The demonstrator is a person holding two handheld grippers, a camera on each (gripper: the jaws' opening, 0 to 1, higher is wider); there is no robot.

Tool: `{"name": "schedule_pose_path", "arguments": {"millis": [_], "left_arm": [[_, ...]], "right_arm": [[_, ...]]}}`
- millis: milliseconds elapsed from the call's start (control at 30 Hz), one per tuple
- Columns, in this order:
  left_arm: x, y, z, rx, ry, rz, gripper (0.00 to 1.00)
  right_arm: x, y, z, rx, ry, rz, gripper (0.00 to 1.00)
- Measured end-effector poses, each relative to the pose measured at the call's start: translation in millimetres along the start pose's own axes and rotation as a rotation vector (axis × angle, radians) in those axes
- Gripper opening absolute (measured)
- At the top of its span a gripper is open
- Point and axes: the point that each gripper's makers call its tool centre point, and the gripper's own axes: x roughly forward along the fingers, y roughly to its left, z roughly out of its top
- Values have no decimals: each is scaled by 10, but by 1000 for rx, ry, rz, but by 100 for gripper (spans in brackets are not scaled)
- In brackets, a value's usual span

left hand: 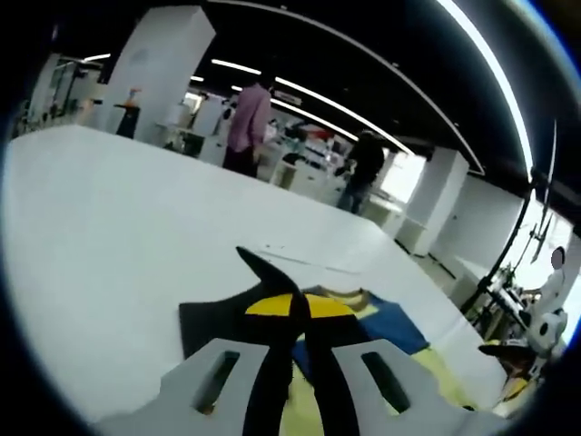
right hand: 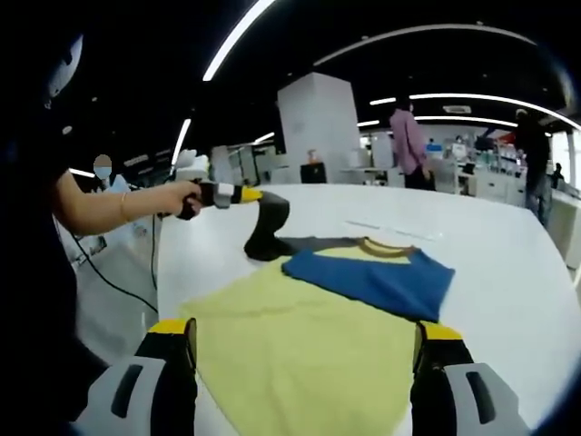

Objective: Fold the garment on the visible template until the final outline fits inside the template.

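Yellow garment (right hand: 309,336) with one blue sleeve (right hand: 372,282) folded across lies flat on the white counter (right hand: 508,272). Your left claw (right hand: 263,222) pinches its dark sleeve (left hand: 213,318), lifted; your right claw (right hand: 304,363) hovers spread above the hem.

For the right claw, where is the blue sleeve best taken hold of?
At the blue sleeve's free outer corner, toward the view's right, approached from the table's bare side. It lies flat, already folded over the yellow shirt body, so only its edge offers something to pinch.
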Motion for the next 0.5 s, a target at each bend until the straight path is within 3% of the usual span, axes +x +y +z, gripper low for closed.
{"name": "schedule_pose_path", "arguments": {"millis": [500], "left_arm": [[234,-477,-49,17,14,-86,1]], "right_arm": [[16,31,-11,4,5,9,99]]}}
